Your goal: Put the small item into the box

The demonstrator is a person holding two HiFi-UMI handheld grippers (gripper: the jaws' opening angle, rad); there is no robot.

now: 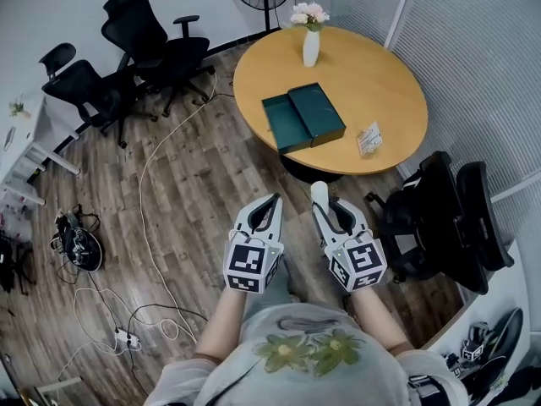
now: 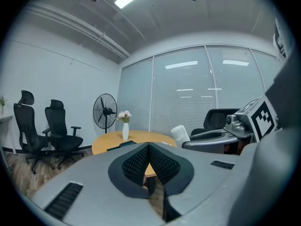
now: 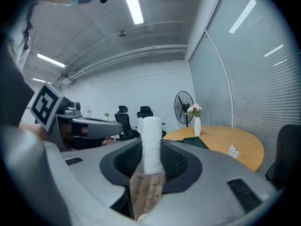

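Below the head camera, over the wood-plank floor (image 1: 194, 184), the person is holding both grippers out side by side, short of the round wooden table (image 1: 380, 83). The right gripper (image 1: 331, 206) is clamping the small item (image 1: 319, 193), a white roll-shaped piece. In the right gripper view its jaws are standing partly apart, their ribbed pads are pressing on either side of the piece, and its upper end is sticking up past the fingertips. The left gripper (image 1: 270, 203) is carrying nothing. In the left gripper view its jaws are meeting at the tips, with only a narrow slit lower down showing floor. The box (image 1: 303, 117), dark green and open, is lying toward the near side of the table with its two halves side by side, well apart from both grippers. A white vase (image 1: 311, 47) of pale flowers is standing beyond the box on the far part of the table. A small card (image 1: 369, 139) is lying to the right of the box near the rim. Black office chairs (image 1: 144, 49) are standing by the left wall, and another black chair (image 1: 439, 218) is sitting just right of the right gripper. A white power strip (image 1: 127, 338) is lying among loose cables on the floor at lower left.
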